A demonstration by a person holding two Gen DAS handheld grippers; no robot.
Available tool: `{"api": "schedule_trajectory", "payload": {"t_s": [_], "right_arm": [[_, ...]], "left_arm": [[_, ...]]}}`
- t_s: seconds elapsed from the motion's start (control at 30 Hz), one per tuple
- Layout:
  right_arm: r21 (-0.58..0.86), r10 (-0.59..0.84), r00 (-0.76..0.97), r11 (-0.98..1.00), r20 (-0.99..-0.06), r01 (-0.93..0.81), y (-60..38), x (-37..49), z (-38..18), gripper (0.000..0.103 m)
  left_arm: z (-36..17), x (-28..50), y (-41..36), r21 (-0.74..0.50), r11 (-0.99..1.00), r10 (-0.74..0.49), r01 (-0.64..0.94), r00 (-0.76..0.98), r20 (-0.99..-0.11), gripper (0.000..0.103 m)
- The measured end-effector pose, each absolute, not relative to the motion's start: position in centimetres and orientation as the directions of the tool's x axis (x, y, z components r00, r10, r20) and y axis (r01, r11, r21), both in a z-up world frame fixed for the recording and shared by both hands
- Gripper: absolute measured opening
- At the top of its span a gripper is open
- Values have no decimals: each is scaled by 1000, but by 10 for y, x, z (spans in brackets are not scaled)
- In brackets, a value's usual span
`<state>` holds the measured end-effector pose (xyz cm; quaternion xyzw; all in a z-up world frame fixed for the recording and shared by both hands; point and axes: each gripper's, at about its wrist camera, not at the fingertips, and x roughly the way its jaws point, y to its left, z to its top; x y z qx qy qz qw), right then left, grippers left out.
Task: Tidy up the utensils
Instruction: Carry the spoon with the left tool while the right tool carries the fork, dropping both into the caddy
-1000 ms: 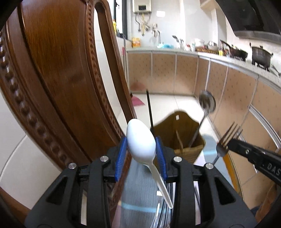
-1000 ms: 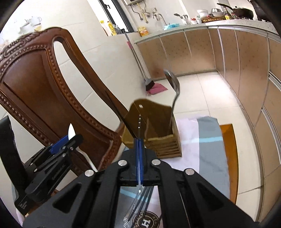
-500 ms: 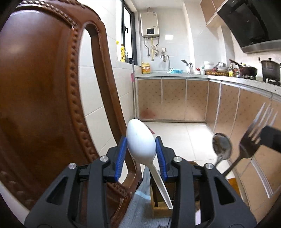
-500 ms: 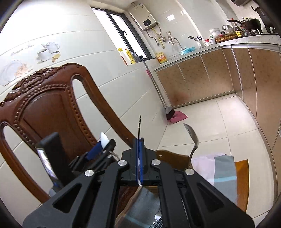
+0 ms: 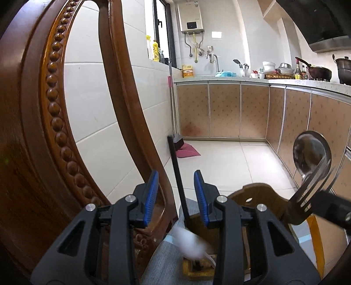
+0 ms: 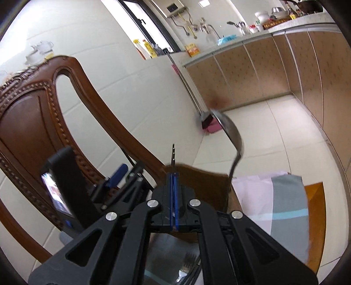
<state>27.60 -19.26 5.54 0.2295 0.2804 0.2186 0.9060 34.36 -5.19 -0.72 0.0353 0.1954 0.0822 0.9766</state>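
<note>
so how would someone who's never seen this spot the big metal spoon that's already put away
Find the carved wooden chair, then the brown wooden utensil holder standing beside it on the cloth-covered table. The metal spoon stands in the holder's right side, handle down, bowl up. Unlike the thin black stick in the same holder, it is shiny steel with a broad round bowl.

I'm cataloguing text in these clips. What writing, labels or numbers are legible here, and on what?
No text can be read.
yellow box on the counter: label print too small.
yellow bottle on the sill: label blurred.
water heater: dark display, no digits legible.
phone screen behind the left gripper: too blurred.
</note>
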Motion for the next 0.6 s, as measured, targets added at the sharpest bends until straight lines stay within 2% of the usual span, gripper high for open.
{"api": "schedule_trajectory", "payload": {"t_s": [0.1, 0.17, 0.23, 0.3, 0.43, 0.6], "right_arm": [[531, 509, 746, 810, -430, -247, -193, 273, 50, 3], [533, 504, 747, 812, -434, -238, -195, 269, 50, 14], [526, 484, 764, 820, -427, -225, -200, 259, 54, 33], [514, 461, 781, 831, -421, -213, -205, 249, 58, 39], [469, 411, 799, 863, -440, -186, -217, 218, 66, 39], [380, 326, 768, 918, -551, -117, -228, 182, 44, 39]], "left_arm": [[-2, 341, -48, 76, 987, 163, -145, 911, -380, 38], [1, 333, -45, 65, 987, 158, -144, 912, -379, 41], [5, 323, -43, 54, 990, 143, -133, 912, -385, 43], [6, 311, -41, 56, 992, 127, -114, 909, -396, 46], [-7, 284, -42, 71, 996, 75, -46, 875, -478, 46], [-41, 271, -47, 87, 994, 2, 68, 776, -631, 39]]}}
